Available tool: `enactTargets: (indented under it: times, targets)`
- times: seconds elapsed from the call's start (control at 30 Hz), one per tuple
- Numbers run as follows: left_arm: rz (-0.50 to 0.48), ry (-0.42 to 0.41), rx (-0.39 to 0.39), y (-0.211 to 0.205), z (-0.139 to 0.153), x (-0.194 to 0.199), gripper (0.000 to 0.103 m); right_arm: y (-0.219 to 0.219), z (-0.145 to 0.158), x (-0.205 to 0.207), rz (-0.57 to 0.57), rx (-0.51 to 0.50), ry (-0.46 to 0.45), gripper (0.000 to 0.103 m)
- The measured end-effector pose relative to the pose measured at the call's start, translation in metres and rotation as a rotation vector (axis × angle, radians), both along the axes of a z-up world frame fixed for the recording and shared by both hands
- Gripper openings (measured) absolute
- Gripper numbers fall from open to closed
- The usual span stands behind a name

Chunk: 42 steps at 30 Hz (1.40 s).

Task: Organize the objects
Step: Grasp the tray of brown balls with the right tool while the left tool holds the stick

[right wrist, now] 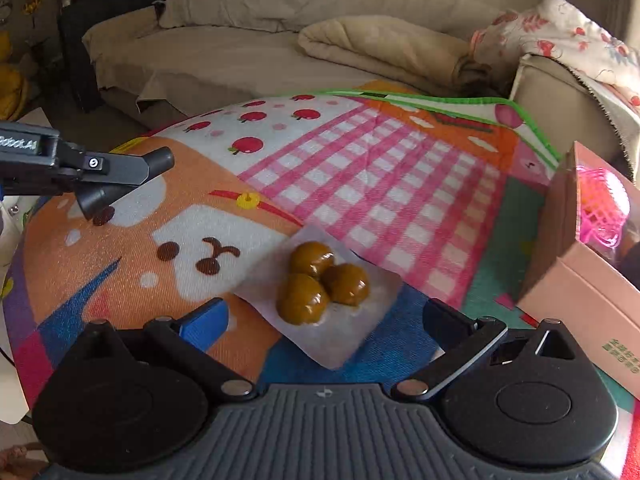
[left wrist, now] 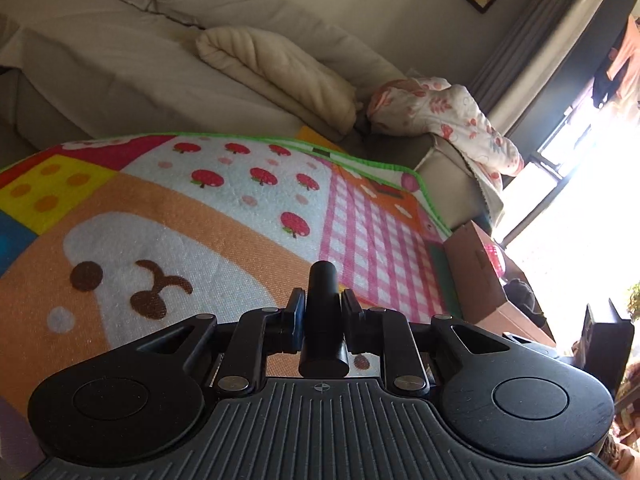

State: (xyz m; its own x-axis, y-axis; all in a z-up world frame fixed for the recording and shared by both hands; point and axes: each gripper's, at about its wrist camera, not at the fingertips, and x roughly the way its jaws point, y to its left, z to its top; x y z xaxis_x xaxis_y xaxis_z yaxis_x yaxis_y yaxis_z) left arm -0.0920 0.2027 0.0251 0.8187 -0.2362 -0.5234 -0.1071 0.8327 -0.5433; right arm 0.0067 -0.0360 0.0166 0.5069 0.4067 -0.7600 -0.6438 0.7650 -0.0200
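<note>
My left gripper (left wrist: 323,304) is shut on a short black cylinder (left wrist: 324,320) that stands upright between its pads, above the colourful play mat (left wrist: 180,216). In the right wrist view the left gripper (right wrist: 120,178) hangs at the left edge with the cylinder (right wrist: 158,159) slanting through it. My right gripper (right wrist: 326,318) is open, its blue pad and black finger spread on either side of a clear packet (right wrist: 340,332). The packet holds three brown-green balls (right wrist: 320,284) and lies flat on the mat (right wrist: 380,184). Nothing touches the packet.
A pink cardboard box (right wrist: 580,280) stands on the mat's right side with a pink mesh ball (right wrist: 600,208) inside; the box (left wrist: 476,276) also shows in the left wrist view. Behind the mat is a beige sofa (right wrist: 240,52) with a folded cream blanket (right wrist: 380,40) and a floral cloth (right wrist: 568,36).
</note>
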Motion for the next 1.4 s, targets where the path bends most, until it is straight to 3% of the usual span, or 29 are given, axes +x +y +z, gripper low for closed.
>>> enactTargets:
  times: [0.17,0.23,0.3,0.47,0.53,0.63,0.67,0.8,0.9,1.07,1.23,1.4]
  targets:
    - [-0.018,0.004,-0.003,-0.004,-0.004,-0.002,0.022,0.0,-0.002,0.012,-0.028,0.022,0.011,0.099]
    - [-0.028,0.003,-0.006,-0.007,-0.004,-0.002,0.022,-0.01,0.004,0.006,-0.019,0.013,-0.013,0.075]
    - [-0.043,-0.004,0.0,-0.014,-0.005,-0.003,0.022,-0.025,0.009,0.002,-0.014,-0.001,-0.016,0.068]
    - [-0.092,-0.007,0.042,-0.038,-0.005,0.002,0.022,-0.068,0.009,-0.011,-0.073,-0.054,-0.088,0.071]
    - [-0.113,-0.005,0.052,-0.047,-0.006,0.004,0.022,-0.08,0.009,-0.013,-0.099,-0.066,-0.114,0.081]
    - [-0.141,-0.007,0.078,-0.059,-0.007,0.005,0.022,-0.091,0.007,-0.009,-0.122,-0.014,-0.068,0.098]
    - [-0.149,-0.008,0.093,-0.062,-0.007,0.004,0.022,-0.091,0.006,-0.007,-0.134,0.0,-0.053,0.099]
    - [-0.179,-0.007,0.145,-0.073,-0.007,0.001,0.022,-0.082,-0.003,0.002,-0.172,0.045,-0.01,0.097]
    - [-0.189,-0.004,0.153,-0.076,-0.006,0.001,0.022,-0.069,-0.001,-0.008,-0.129,0.017,-0.071,0.083]
    - [-0.216,-0.007,0.158,-0.084,-0.003,-0.002,0.022,-0.069,0.007,-0.025,-0.098,-0.023,-0.096,0.079]
    - [-0.27,-0.008,0.184,-0.104,0.003,-0.001,0.022,-0.104,0.028,-0.044,-0.144,0.031,-0.123,0.078]
    - [-0.36,-0.045,0.189,-0.134,0.026,0.015,0.022,-0.162,0.059,-0.07,-0.27,0.109,-0.198,0.078]
